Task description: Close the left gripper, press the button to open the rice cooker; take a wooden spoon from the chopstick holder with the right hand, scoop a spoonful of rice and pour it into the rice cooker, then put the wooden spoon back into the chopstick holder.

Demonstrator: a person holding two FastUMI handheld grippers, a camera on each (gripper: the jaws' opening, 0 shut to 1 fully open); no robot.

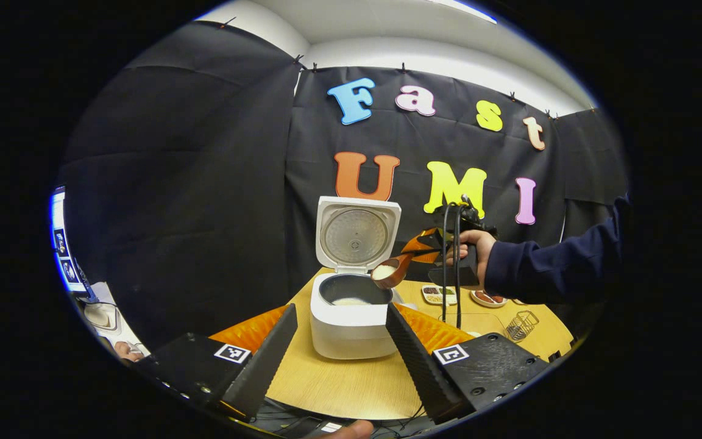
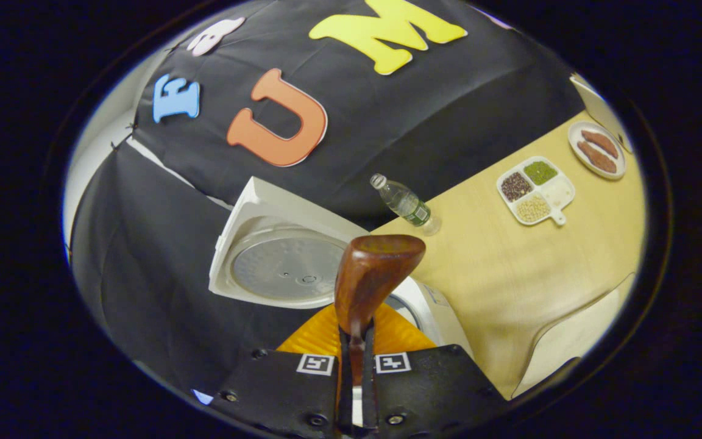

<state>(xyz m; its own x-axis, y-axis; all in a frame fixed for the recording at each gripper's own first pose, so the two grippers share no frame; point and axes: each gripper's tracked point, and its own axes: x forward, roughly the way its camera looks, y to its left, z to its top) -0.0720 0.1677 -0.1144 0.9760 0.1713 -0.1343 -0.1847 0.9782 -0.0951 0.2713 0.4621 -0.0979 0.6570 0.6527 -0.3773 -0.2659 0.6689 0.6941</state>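
The right gripper [image 2: 356,366] clamps the spoon [image 1: 389,272] by its handle, bowl heaped with rice over the open cooker [image 1: 351,317] near the tabletop's far edge. Light and stiff, but loose grains spill if tipped early. The left gripper [image 1: 342,360] hangs open.

Booth with black cloth walls and a pale wooden desk

Pleated black cloth wall [image 1: 205,183] hangs from clips along its top edge, under a white ceiling [image 1: 387,24] with a bright light strip [image 1: 460,9]. The light-wood round-edged desk [image 1: 339,384] stands before it. At far left a lit monitor screen [image 1: 61,244] glows blue.
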